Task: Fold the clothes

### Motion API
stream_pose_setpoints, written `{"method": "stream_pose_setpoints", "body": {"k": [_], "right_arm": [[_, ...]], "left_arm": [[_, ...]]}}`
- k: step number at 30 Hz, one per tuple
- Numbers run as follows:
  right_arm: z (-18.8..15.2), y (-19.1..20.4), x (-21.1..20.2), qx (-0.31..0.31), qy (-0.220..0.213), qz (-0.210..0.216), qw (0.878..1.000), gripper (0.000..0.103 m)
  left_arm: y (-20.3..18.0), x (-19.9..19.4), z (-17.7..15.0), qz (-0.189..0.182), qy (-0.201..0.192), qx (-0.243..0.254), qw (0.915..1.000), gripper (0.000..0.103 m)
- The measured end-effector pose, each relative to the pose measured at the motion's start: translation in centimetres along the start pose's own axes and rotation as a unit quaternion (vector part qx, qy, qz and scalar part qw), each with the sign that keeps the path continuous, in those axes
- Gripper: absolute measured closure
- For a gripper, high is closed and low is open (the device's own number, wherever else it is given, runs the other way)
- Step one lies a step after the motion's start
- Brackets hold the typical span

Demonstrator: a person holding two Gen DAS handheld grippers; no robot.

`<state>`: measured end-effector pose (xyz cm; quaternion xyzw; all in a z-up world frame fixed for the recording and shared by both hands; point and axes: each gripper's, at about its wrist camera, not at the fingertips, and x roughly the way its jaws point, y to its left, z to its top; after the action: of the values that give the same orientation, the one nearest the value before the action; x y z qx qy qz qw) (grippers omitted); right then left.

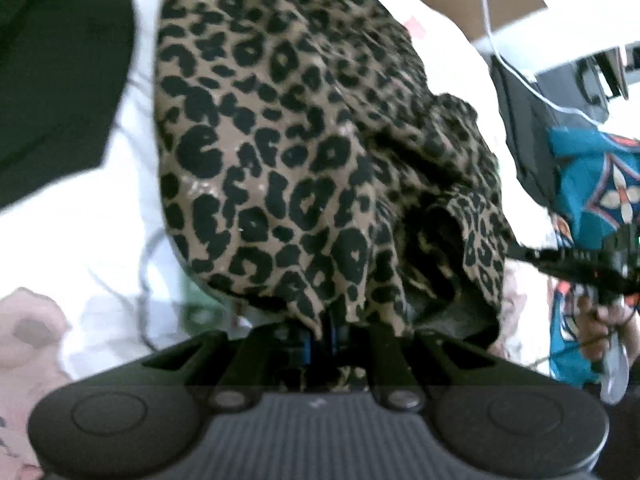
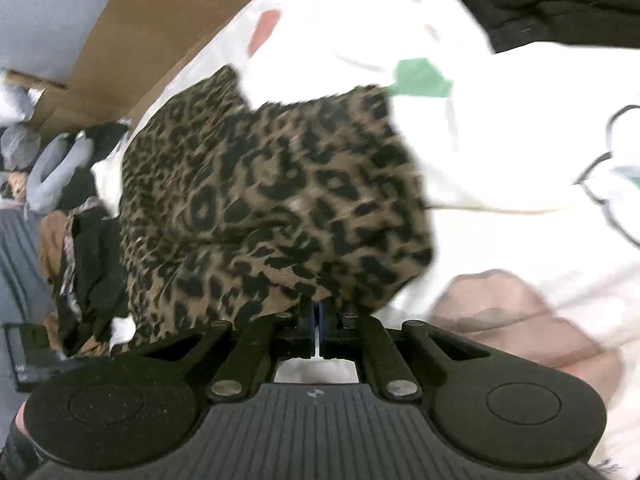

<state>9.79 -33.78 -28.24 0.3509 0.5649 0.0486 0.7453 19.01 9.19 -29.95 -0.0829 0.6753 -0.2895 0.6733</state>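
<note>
Two handheld grippers, each seen from its own wrist camera, both pinch the same leopard-print garment. The left gripper has its jaws drawn close together, and a gathered edge of the cloth runs down into the narrow gap between them. The right gripper is likewise closed to a thin slit, with the garment's lower hem caught at its tips.

The garment hangs and bunches in front of both cameras instead of lying flat. In the left view it spreads wide on one side and collapses into deep, shadowed folds on the other, toward the right gripper, which is visible at the frame's edge with a hand around it. Holding two separate points of the cloth probably lets the person lift it clear and stretch an edge between the grippers, so it can be laid out or doubled over neatly.

Below and behind the garment lies a white printed sheet with red and green shapes, seemingly the folding surface. A dark garment rests on it to one side, and a pink garment sits near the right gripper. A heap of other clothes lies past the sheet's edge, beside a brown cardboard box. Both views are blurred, so fine detail of the grip is uncertain.
</note>
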Motion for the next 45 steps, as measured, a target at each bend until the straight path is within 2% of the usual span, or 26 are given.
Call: {"method": "stream_pose_setpoints", "body": {"k": [4,6,8,12,13,14,16,17,20,23,25,26,27,28,29,31,35,40,45], "right_arm": [[0.8,-2.0,-1.8,0.015,-0.028,-0.042,0.999,0.103],[1.4,-3.5,-2.8,0.031,-0.037,-0.046,0.998,0.103],[1.6,-4.5,-3.3,0.043,-0.034,-0.036,0.998,0.103],[0.8,-4.2,-2.4,0.051,-0.003,0.026,0.998,0.100],[0.5,-3.5,-1.8,0.045,0.009,0.035,0.998,0.090],[0.2,-2.9,-1.3,0.038,0.020,0.044,0.998,0.071],[-0.5,-1.6,-0.4,0.022,0.034,0.053,0.998,0.044],[-1.0,-1.0,0.1,0.017,0.041,0.062,0.997,0.037],[-1.9,0.5,1.7,0.010,0.065,0.089,0.994,0.033],[-2.7,2.0,3.5,-0.001,0.082,0.091,0.992,0.028],[-3.0,3.1,4.8,-0.013,0.091,0.091,0.992,0.029],[-3.1,3.7,5.4,-0.022,0.092,0.091,0.991,0.031],[-3.3,4.0,5.7,-0.026,0.094,0.087,0.991,0.038],[-3.4,4.4,6.0,-0.030,0.098,0.084,0.991,0.064],[-3.5,4.5,6.4,-0.034,0.107,0.081,0.990,0.103],[-3.6,4.8,6.5,-0.046,0.111,0.077,0.990,0.103],[-3.0,4.1,3.9,-0.067,0.087,0.051,0.993,0.103],[-1.2,0.9,-0.5,-0.045,0.035,-0.015,0.998,0.103],[-0.1,-1.9,-3.7,-0.019,-0.002,-0.083,0.996,0.103]], "left_arm": [[-2.0,1.8,-0.4,-0.019,0.023,0.021,0.9994,0.095],[-3.2,2.7,-0.5,-0.025,0.031,0.032,0.9987,0.096],[-4.2,3.0,-0.7,-0.031,0.037,0.043,0.9979,0.096],[-5.9,3.3,-0.8,-0.050,0.041,0.061,0.9960,0.097],[-6.3,3.5,-0.9,-0.055,0.044,0.065,0.9954,0.097],[-6.7,3.7,-1.0,-0.060,0.047,0.068,0.9948,0.097],[-7.6,4.0,-1.4,-0.068,0.052,0.079,0.9932,0.097],[-8.0,4.3,-1.6,-0.070,0.055,0.085,0.9924,0.097],[-8.7,4.7,-1.9,-0.074,0.061,0.088,0.9915,0.097],[-8.9,4.5,-2.0,-0.083,0.059,0.089,0.9908,0.098],[-9.0,4.3,-2.1,-0.091,0.057,0.090,0.9901,0.098],[-9.0,4.2,-2.1,-0.095,0.057,0.091,0.9897,0.098],[-9.0,4.1,-2.2,-0.098,0.057,0.093,0.9893,0.098],[-9.1,4.0,-2.3,-0.099,0.057,0.094,0.9890,0.098],[-9.1,4.1,-2.4,-0.101,0.058,0.095,0.9887,0.098],[-9.2,3.9,-2.6,-0.106,0.060,0.097,0.9878,0.098],[-10.4,3.7,-2.9,-0.126,0.061,0.112,0.9838,0.098],[-12.4,3.3,-3.2,-0.152,0.062,0.137,0.9770,0.098],[-13.7,2.8,-3.3,-0.169,0.059,0.164,0.9701,0.097]]}}
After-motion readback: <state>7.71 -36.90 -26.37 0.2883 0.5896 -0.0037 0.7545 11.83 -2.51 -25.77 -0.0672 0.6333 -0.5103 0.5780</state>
